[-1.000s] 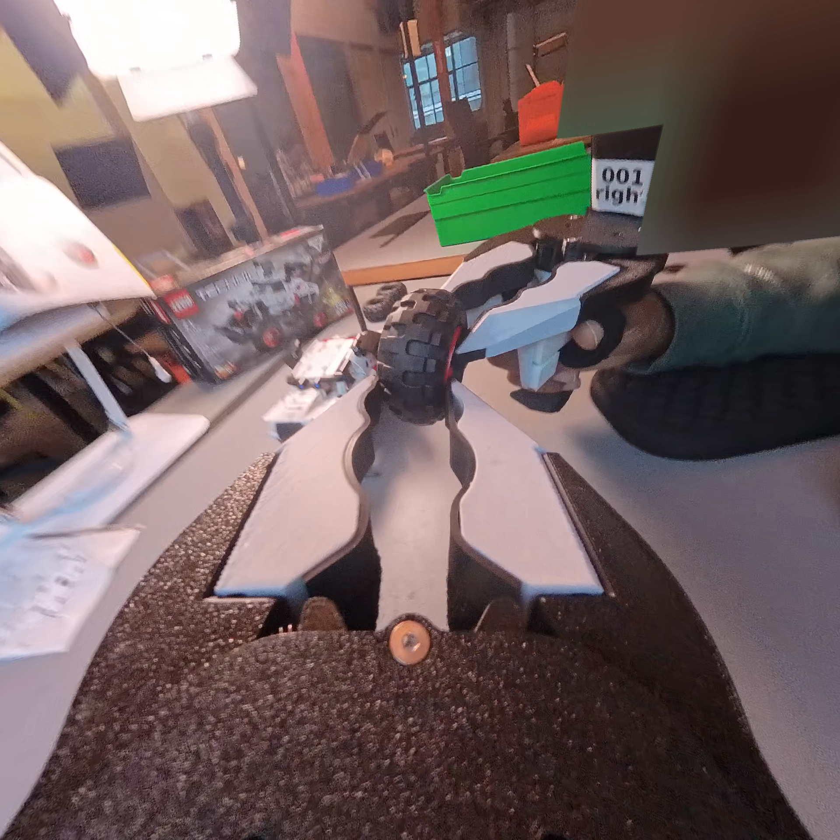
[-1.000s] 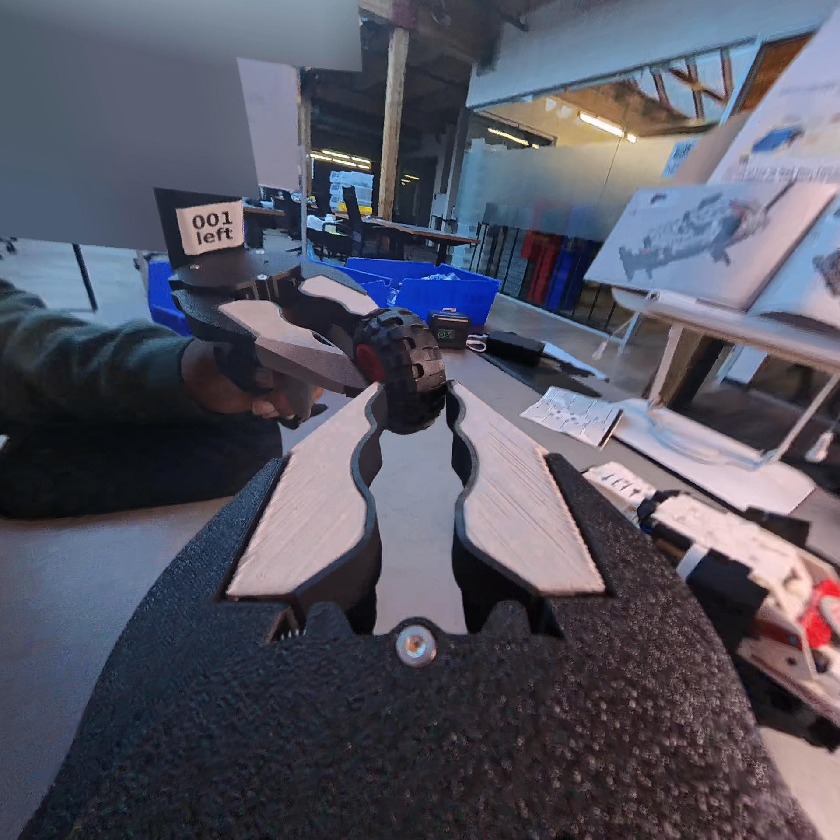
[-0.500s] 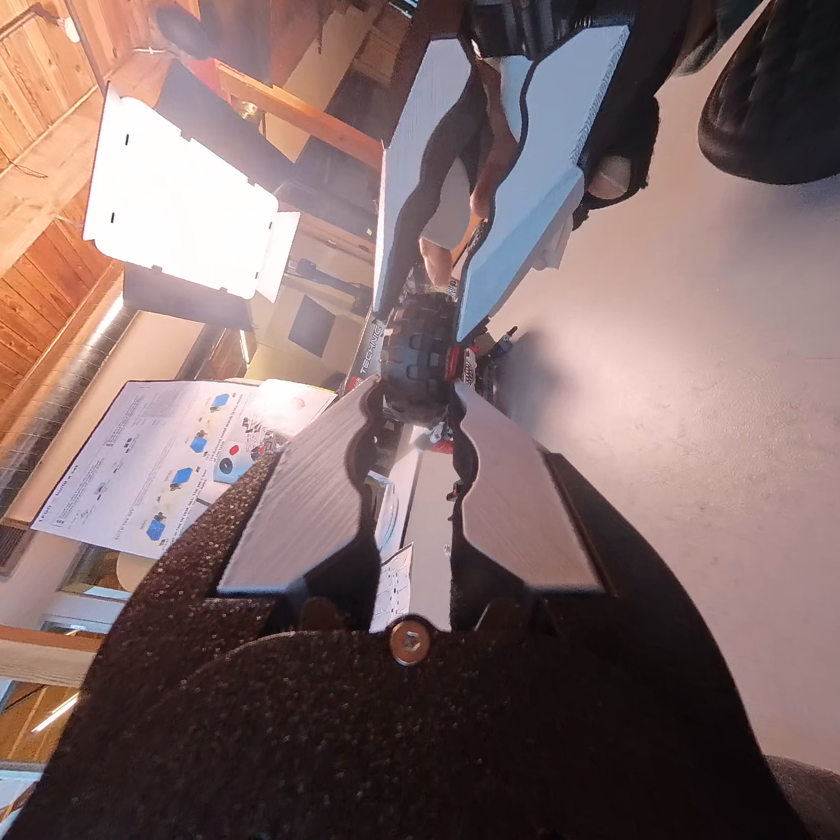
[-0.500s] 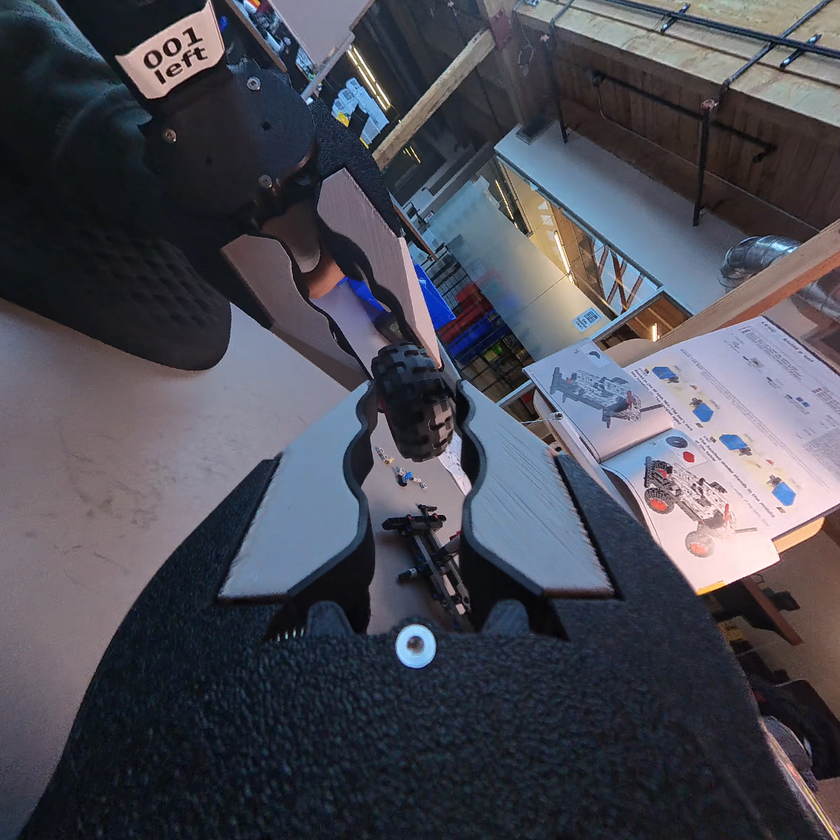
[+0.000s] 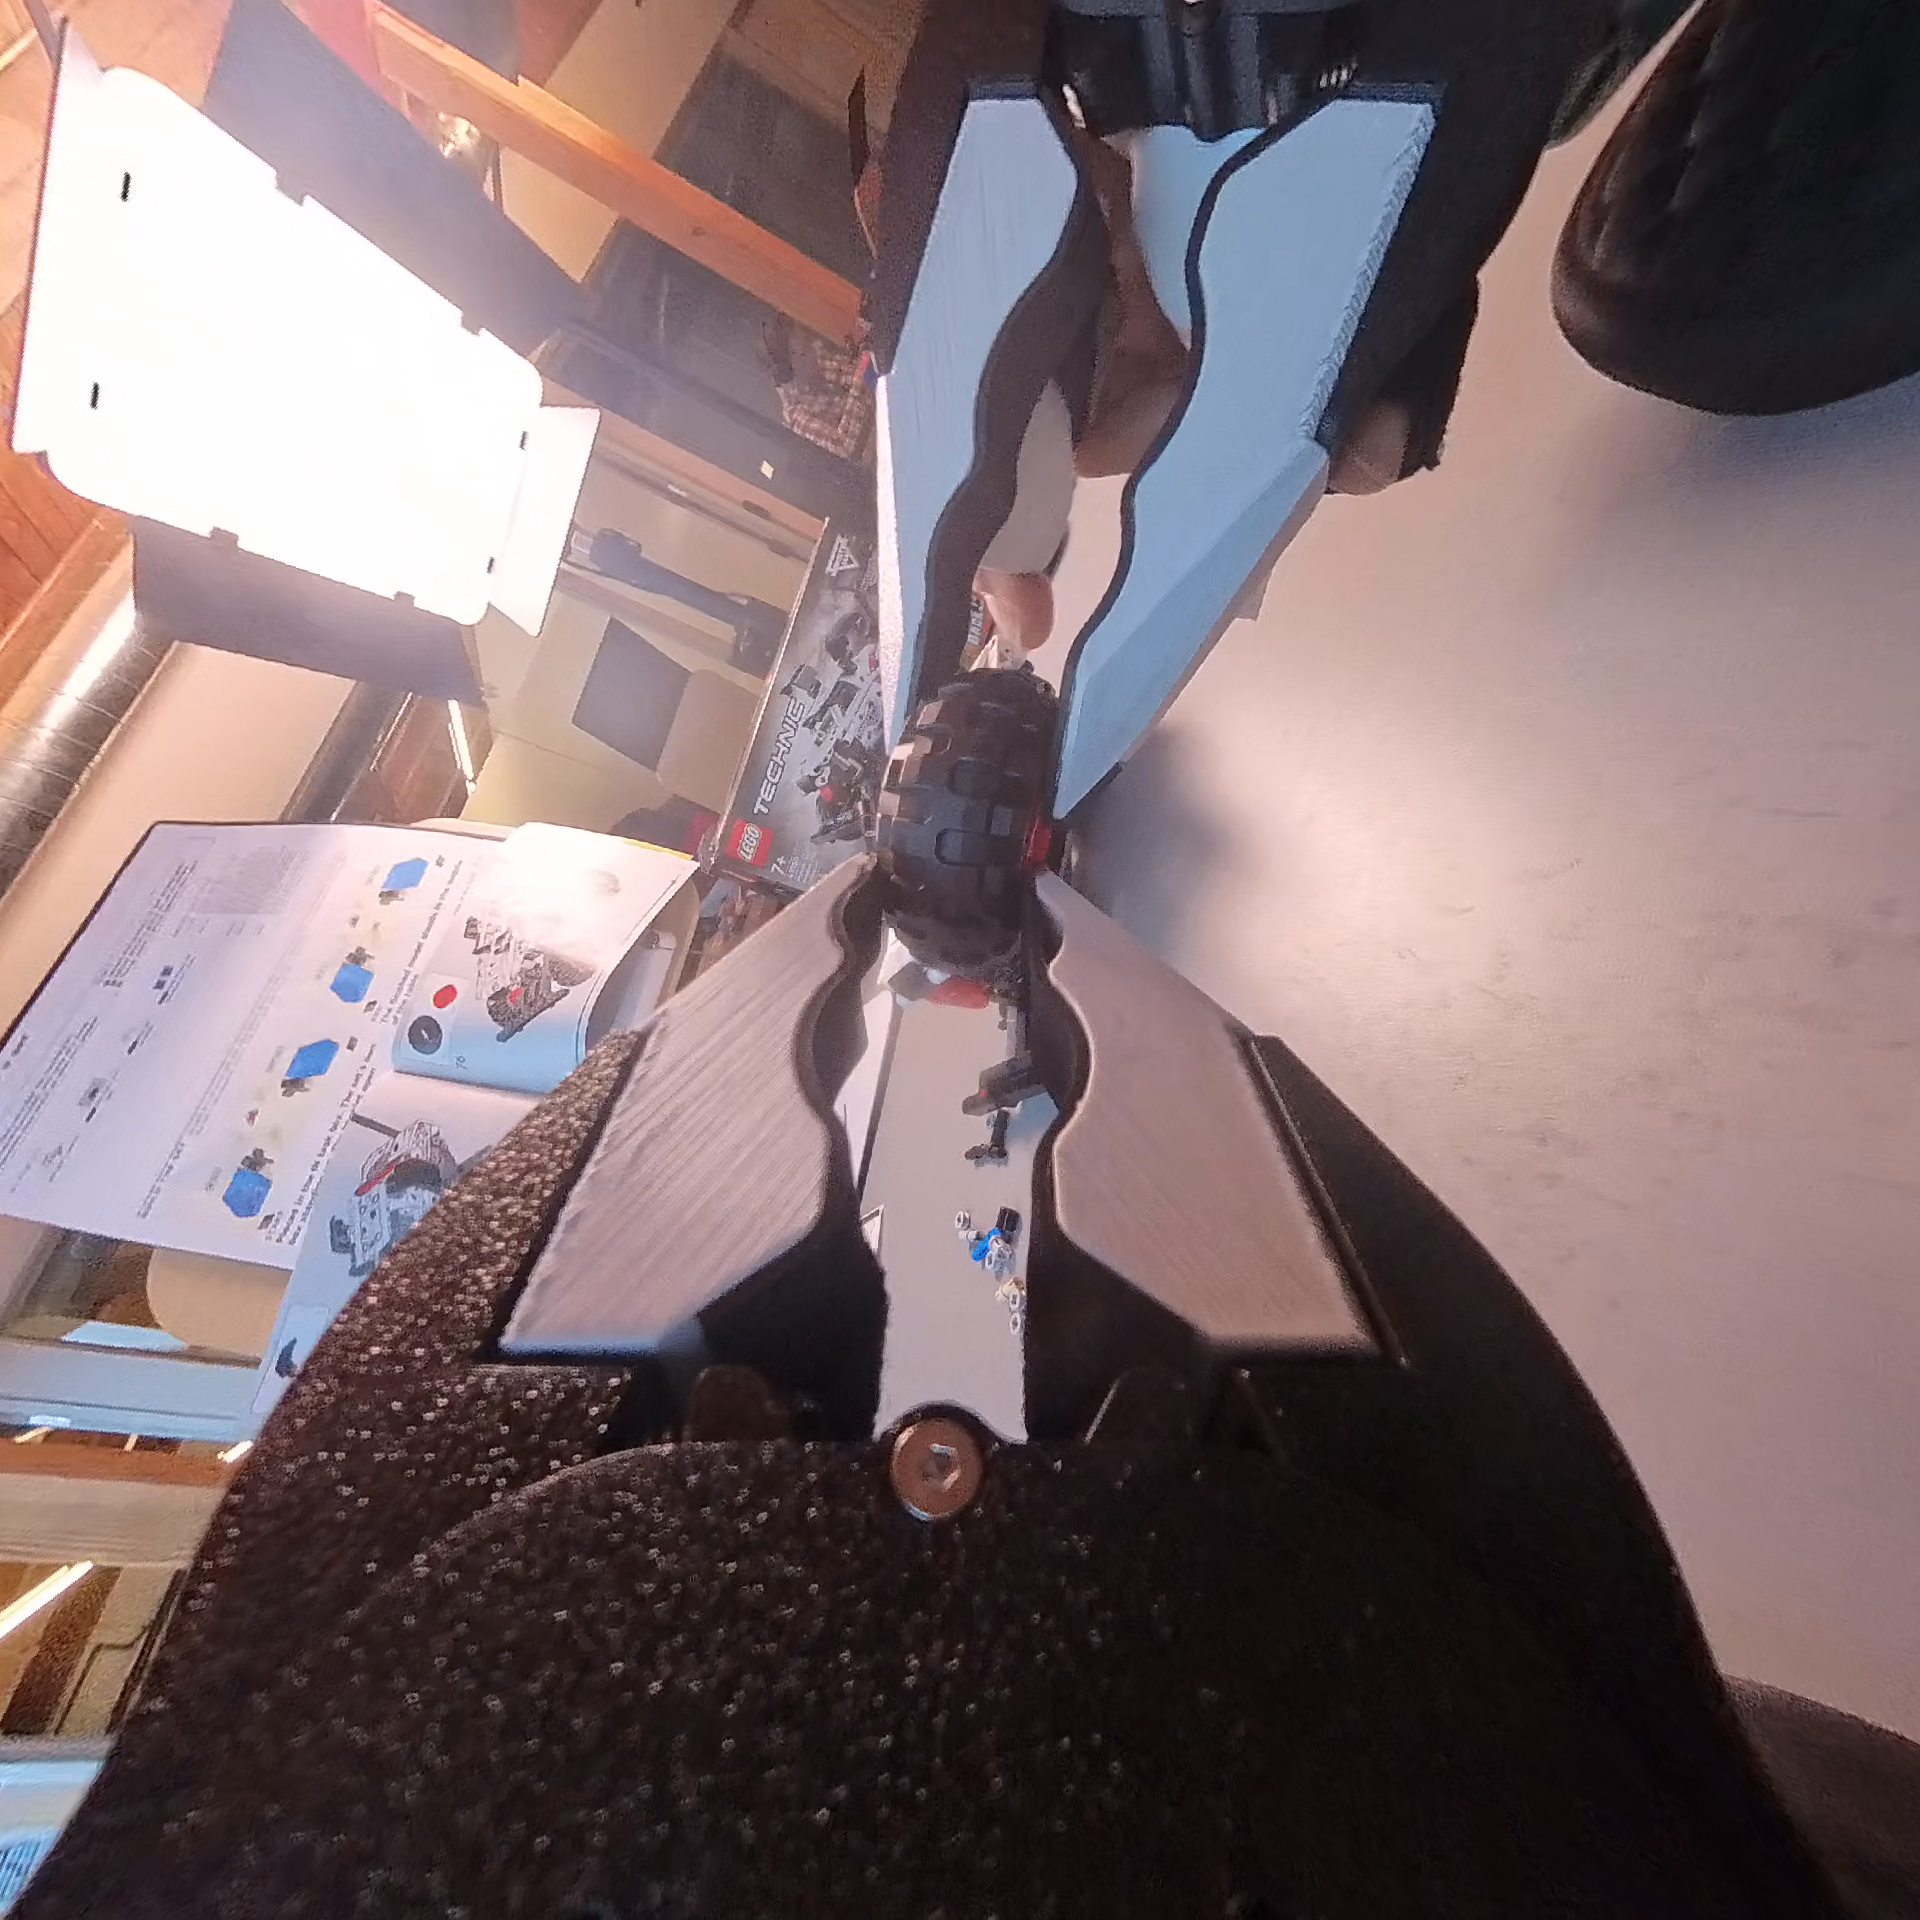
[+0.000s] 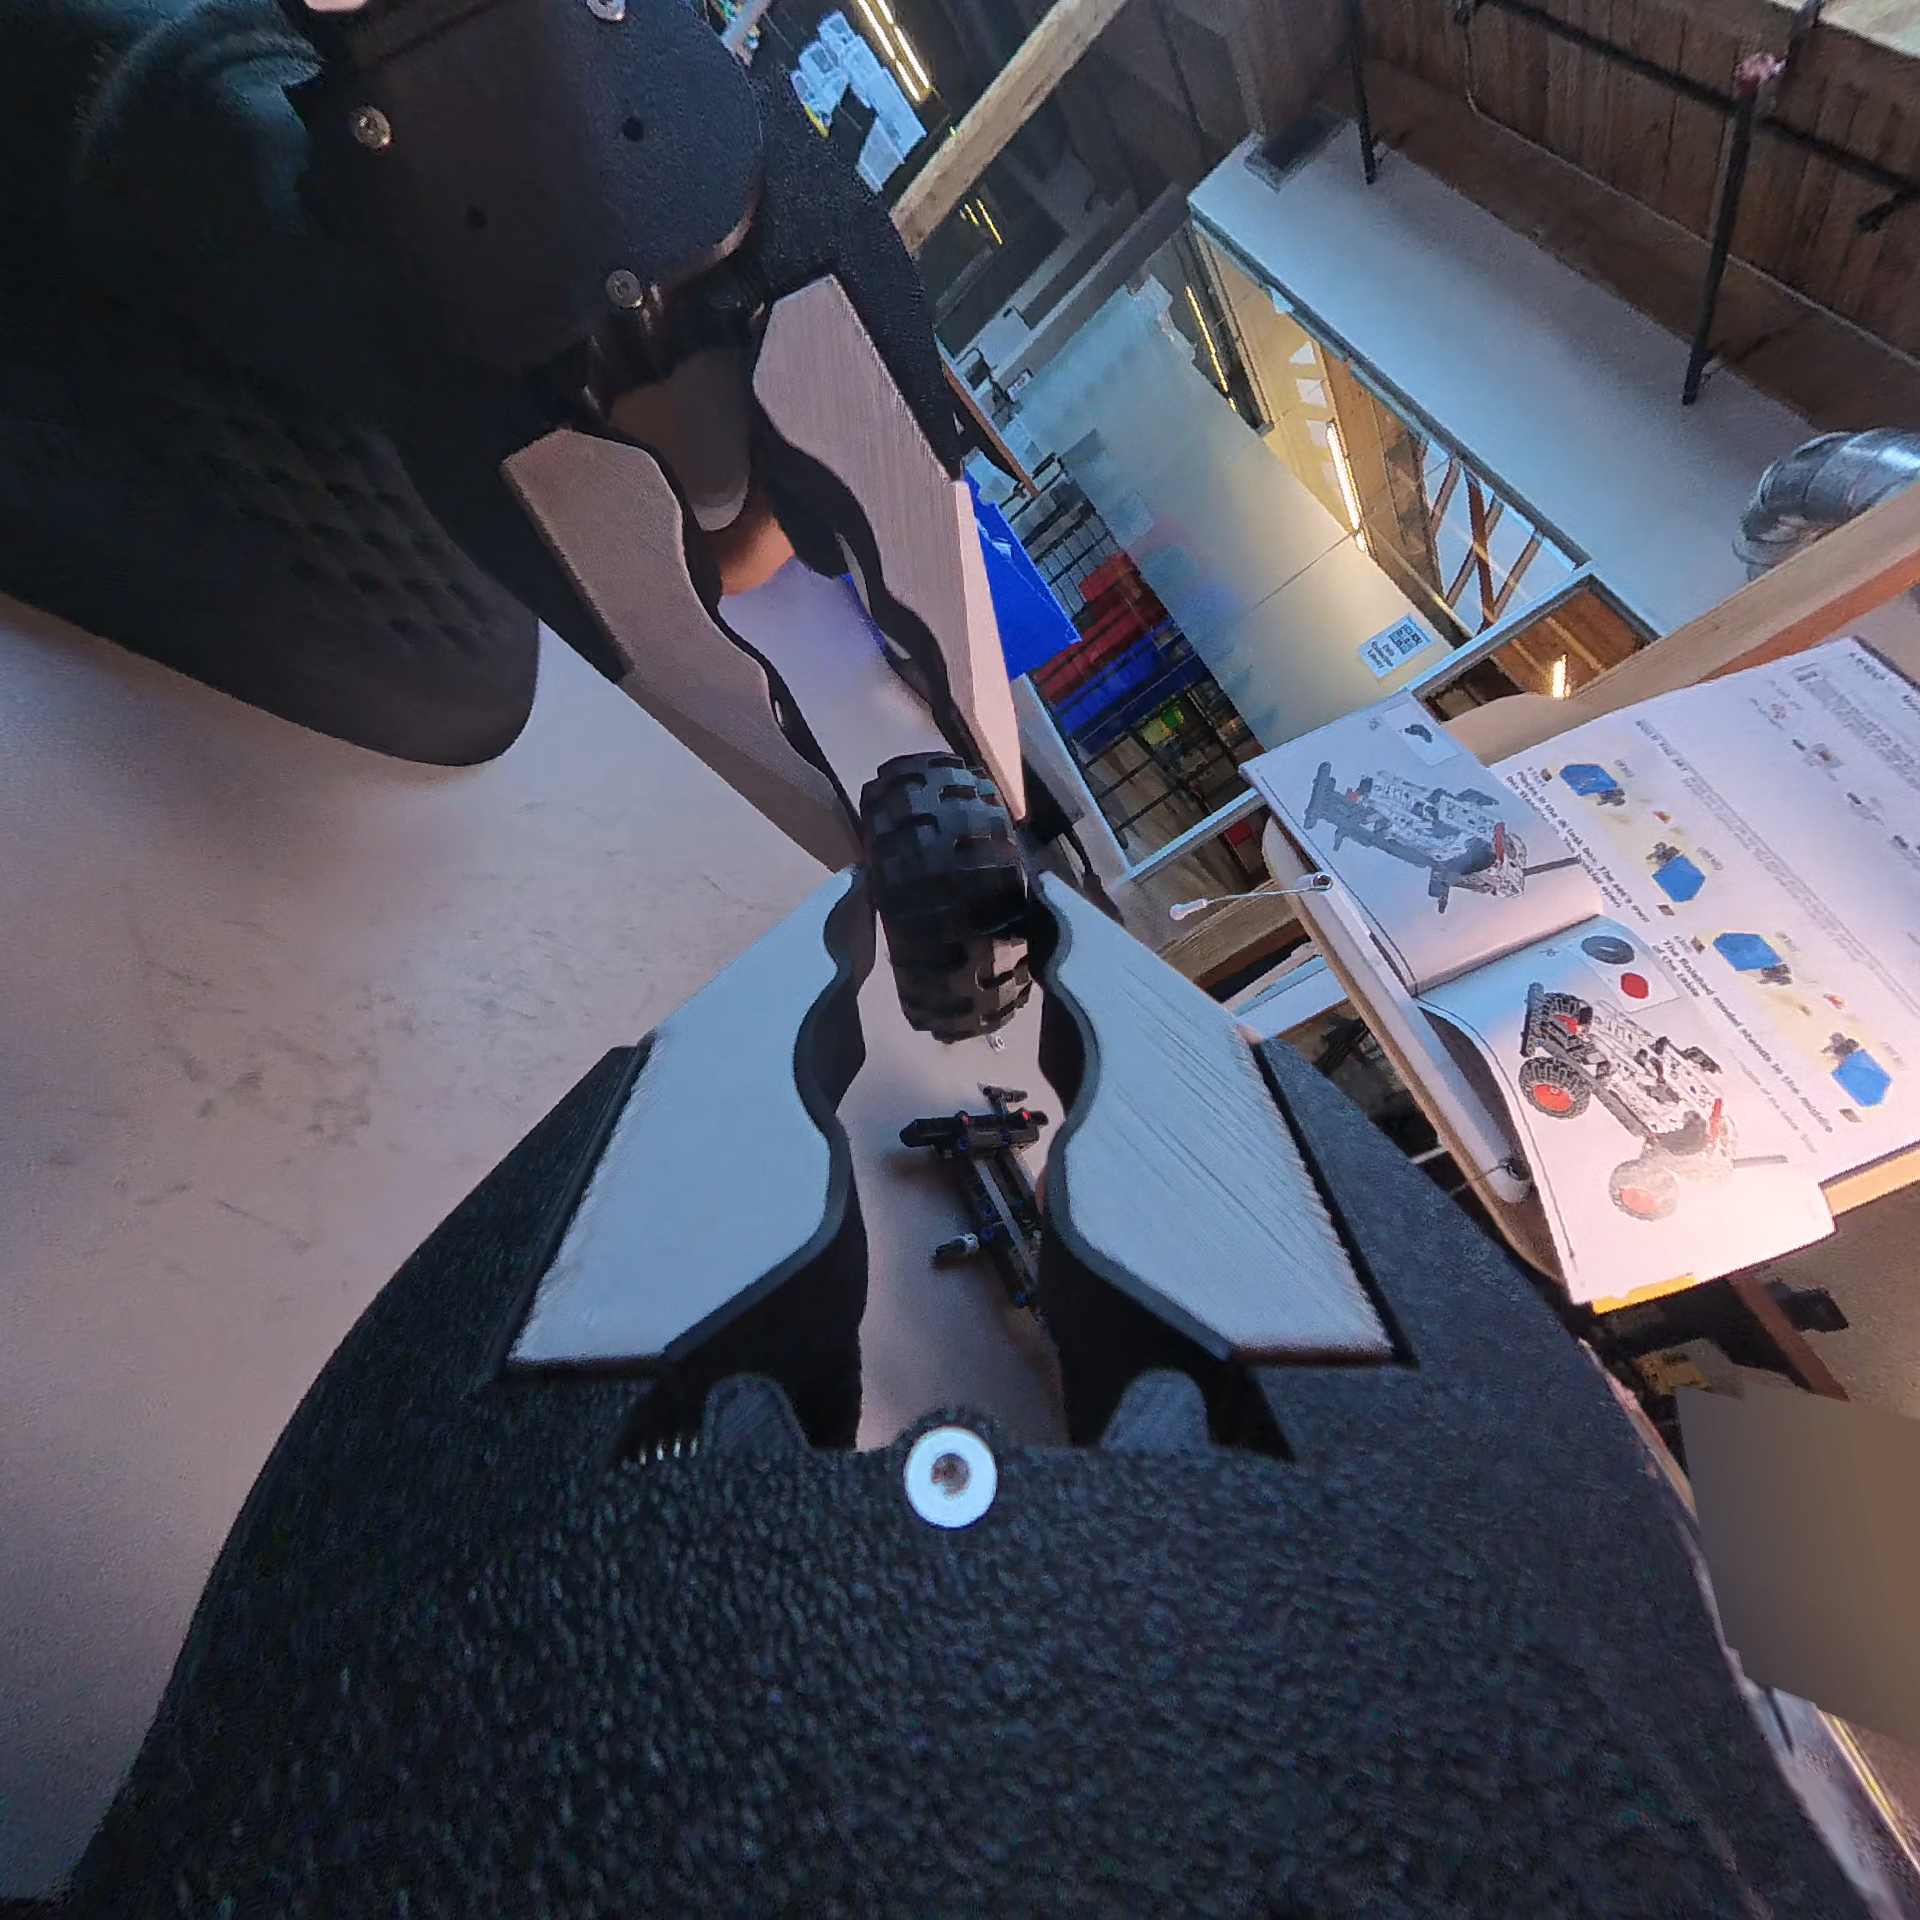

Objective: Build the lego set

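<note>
Both claws are gripping one black knobby wheel (image 5: 961, 821) from opposite ends, holding it in the air above the pale worktop (image 5: 1538, 852). The left claw (image 5: 951, 894) is standing narrowly parted, its grey ribbed fingers (image 5: 717, 1132) pinching the near part of the tyre, while the right claw (image 5: 982, 748) is reaching in from the far side with its two tips pressing on the wheel's flanks. From the right wrist view the right claw (image 6: 951, 894) is likewise clamping the tyre (image 6: 951, 894) between its tips, and the left claw (image 6: 940, 800) is meeting it from the far left. The tyre is showing chunky rubber tread blocks, and a red hub is peeking out on one side. The claw bodies are rough, pebbled black plastic with smooth, wavy-edged finger plates. Below the wheel, a slim black lego frame (image 6: 987, 1184) is lying on the worktop, with a few tiny loose pieces (image 5: 992, 1247) near it. A printed set box (image 5: 805, 748) is standing at the far left, carrying writing and a picture of a vehicle. An open instruction booklet (image 6: 1621, 935) with drawings is resting on a stand to the right. A bright light panel (image 5: 260, 353) is glowing at the far left.
</note>
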Tool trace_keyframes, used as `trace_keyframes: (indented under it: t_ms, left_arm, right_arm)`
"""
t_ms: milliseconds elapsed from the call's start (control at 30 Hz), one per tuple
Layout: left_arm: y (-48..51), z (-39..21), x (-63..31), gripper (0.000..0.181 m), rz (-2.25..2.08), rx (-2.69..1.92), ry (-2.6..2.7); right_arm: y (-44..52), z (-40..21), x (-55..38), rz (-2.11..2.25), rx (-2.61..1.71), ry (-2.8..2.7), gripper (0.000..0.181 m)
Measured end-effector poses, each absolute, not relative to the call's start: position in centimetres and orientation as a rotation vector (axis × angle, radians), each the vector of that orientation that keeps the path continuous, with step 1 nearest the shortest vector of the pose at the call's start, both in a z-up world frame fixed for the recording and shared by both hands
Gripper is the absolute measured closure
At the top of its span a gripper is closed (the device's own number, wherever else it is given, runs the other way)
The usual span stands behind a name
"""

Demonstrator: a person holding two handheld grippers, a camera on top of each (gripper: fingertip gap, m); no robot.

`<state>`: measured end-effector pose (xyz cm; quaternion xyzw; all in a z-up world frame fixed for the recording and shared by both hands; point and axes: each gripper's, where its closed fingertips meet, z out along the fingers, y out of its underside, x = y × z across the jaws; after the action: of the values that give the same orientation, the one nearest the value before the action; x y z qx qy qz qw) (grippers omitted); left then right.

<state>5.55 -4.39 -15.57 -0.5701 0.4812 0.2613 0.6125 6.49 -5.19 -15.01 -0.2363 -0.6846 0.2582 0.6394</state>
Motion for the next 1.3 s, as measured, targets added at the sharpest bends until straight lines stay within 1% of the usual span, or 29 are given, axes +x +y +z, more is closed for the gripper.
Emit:
trace_keyframes:
  t_ms: [333, 667, 833, 900, 1033, 1133, 1233, 1300]
  left_arm:
    - [-4.7, -13.7, 5.2, 0.164, 0.411, -1.461, 0.978]
    - [-5.7, -13.0, 5.8, 0.167, -0.068, -1.568, 0.891]
    - [-5.2, -15.1, 5.3, 0.158, -0.422, -1.658, 0.770]
    - [-5.0, -15.0, 4.7, 0.155, -0.571, -1.668, 0.678]
    - [-4.5, -14.4, 3.4, 0.130, -0.839, -1.688, 0.478]
    - [-4.4, -13.9, 3.6, 0.118, -1.018, -1.662, 0.379]
    - [-4.4, -14.1, 4.4, 0.116, -1.107, -1.668, 0.346]
    - [-4.3, -14.5, 5.0, 0.122, -1.115, -1.692, 0.342]
  right_arm:
    - [-4.6, -13.3, 6.2, 0.875, -0.780, -1.454, 0.157]
    - [-4.9, -12.9, 6.4, 1.184, -0.928, -1.424, 0.160]
    - [-4.1, -14.7, 5.9, 1.276, -1.064, -1.472, 0.157]
    - [-3.5, -14.7, 5.8, 1.334, -1.130, -1.437, 0.157]
    - [-2.3, -14.6, 5.9, 1.521, -1.301, -1.342, 0.156]
    - [-2.1, -14.5, 5.8, 1.626, -1.369, -1.293, 0.156]
    - [-2.3, -14.4, 5.7, 1.714, -1.410, -1.261, 0.156]
    - [-2.6, -13.7, 5.9, 1.793, -1.387, -1.233, 0.154]
